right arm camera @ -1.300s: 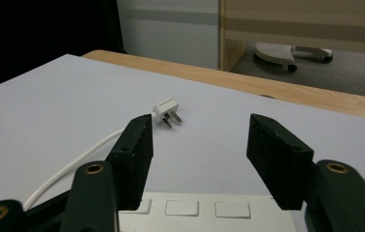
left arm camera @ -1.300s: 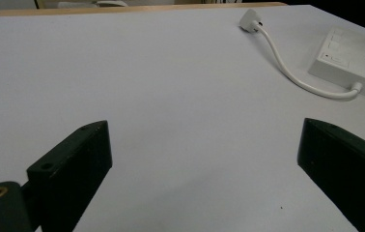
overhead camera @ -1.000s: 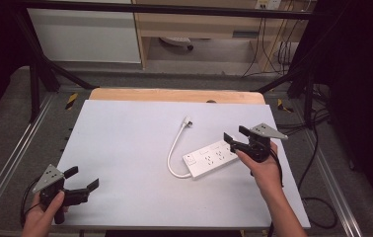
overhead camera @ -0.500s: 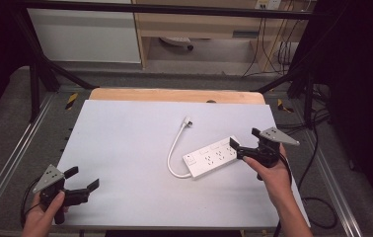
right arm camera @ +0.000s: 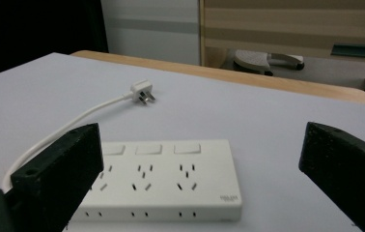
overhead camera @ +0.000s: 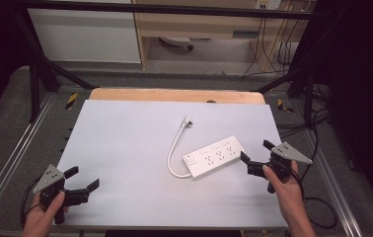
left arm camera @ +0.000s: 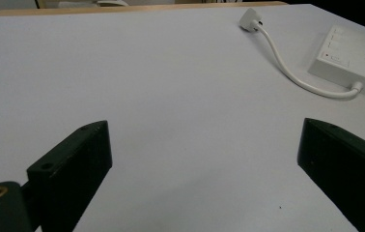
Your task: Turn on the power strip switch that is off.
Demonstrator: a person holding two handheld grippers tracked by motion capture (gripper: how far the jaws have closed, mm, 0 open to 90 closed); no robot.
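Note:
A white power strip (overhead camera: 214, 156) (right arm camera: 166, 179) (left arm camera: 348, 58) lies flat on the white table (overhead camera: 135, 148), right of centre. Its short white cable (overhead camera: 173, 153) (left arm camera: 287, 63) curves back to a white plug (overhead camera: 188, 121) (right arm camera: 142, 92) (left arm camera: 250, 19) lying on the table. My right gripper (overhead camera: 256, 157) (right arm camera: 197, 169) is open, held just right of the strip's end, apart from it, with nothing between the jaws. My left gripper (overhead camera: 82, 178) (left arm camera: 204, 159) is open near the front left corner, far from the strip, also empty.
A wooden table edge (overhead camera: 174, 95) runs along the back. Black frame bars (overhead camera: 41, 74) and metal rails (overhead camera: 7, 163) flank the table. Cables (overhead camera: 317, 207) hang at the right. A cabinet (overhead camera: 86, 34) stands behind.
My right gripper has drawn back to the right, off the power strip's end. The strip has stayed where it lay. The left gripper has hardly moved.

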